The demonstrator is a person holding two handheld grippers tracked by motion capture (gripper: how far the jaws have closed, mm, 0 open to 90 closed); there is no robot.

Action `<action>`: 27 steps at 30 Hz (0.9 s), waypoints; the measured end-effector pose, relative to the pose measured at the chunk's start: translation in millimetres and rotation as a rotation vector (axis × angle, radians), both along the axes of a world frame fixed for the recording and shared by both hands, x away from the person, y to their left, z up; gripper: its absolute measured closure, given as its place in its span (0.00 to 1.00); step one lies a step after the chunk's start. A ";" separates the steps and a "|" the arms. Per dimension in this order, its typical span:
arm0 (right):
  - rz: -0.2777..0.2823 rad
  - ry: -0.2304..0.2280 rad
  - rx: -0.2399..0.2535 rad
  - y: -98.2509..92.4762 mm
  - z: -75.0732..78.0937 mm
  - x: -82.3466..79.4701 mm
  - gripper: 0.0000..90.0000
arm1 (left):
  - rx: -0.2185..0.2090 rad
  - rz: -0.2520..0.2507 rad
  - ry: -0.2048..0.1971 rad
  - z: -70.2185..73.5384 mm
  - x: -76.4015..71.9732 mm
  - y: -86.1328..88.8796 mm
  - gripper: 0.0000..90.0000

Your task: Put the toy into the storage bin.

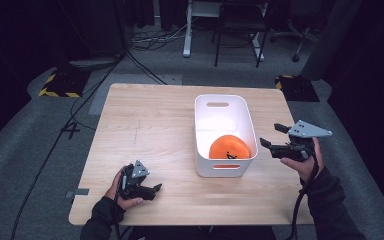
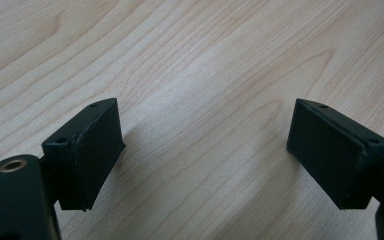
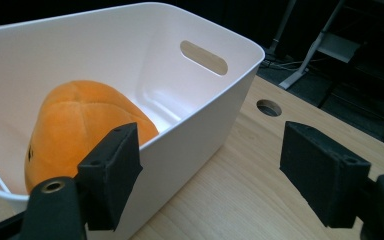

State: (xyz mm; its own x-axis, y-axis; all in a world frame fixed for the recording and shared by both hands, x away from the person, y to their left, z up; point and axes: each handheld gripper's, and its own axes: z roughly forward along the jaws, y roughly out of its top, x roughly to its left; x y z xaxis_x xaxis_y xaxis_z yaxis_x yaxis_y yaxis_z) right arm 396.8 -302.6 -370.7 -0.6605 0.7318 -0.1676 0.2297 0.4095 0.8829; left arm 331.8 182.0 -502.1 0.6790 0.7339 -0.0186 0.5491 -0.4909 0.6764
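A white plastic bin (image 1: 200, 120) with slot handles stands on the wooden table (image 1: 145, 130), right of centre. An orange plush toy (image 1: 229, 148) lies at its near end, also close up in the right gripper view, plush toy (image 3: 80, 125) inside the bin (image 3: 200, 115). My right gripper (image 1: 272, 135) hovers just right of the bin, jaws wide apart with nothing between them; in its own view the right gripper (image 3: 210, 175) straddles the bin's wall. My left gripper (image 1: 156, 188) rests low near the table's front left edge, open and empty; the left gripper (image 2: 205, 145) looks at bare wood.
A round cable hole (image 3: 268, 107) is cut in the tabletop beyond the bin. Past the table's far edge are a dark stool (image 1: 237, 30), desk legs (image 1: 187, 30), floor cables and yellow-black striped feet (image 1: 60, 85).
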 end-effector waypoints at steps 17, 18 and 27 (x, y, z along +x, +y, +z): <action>-0.034 0.061 -0.059 -9.0 -27.5 1.2 0.27 | 0.000 0.000 0.000 0.0 0.0 0.0 0.16; -0.038 0.062 -0.060 -8.8 -29.2 1.4 0.27 | 0.000 -0.001 0.000 0.0 0.0 0.0 0.16; -0.051 0.097 -0.093 -11.6 -44.0 1.7 0.27 | 0.000 0.000 0.001 0.0 0.0 0.0 0.16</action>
State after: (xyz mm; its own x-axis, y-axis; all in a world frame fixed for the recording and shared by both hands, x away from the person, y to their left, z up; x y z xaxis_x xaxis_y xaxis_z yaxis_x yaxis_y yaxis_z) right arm 398.5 -314.2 -414.7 -0.6392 0.7493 -0.1732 0.3346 0.4738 0.8146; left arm 331.8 182.0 -502.1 0.6792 0.7338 -0.0188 0.5494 -0.4913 0.6759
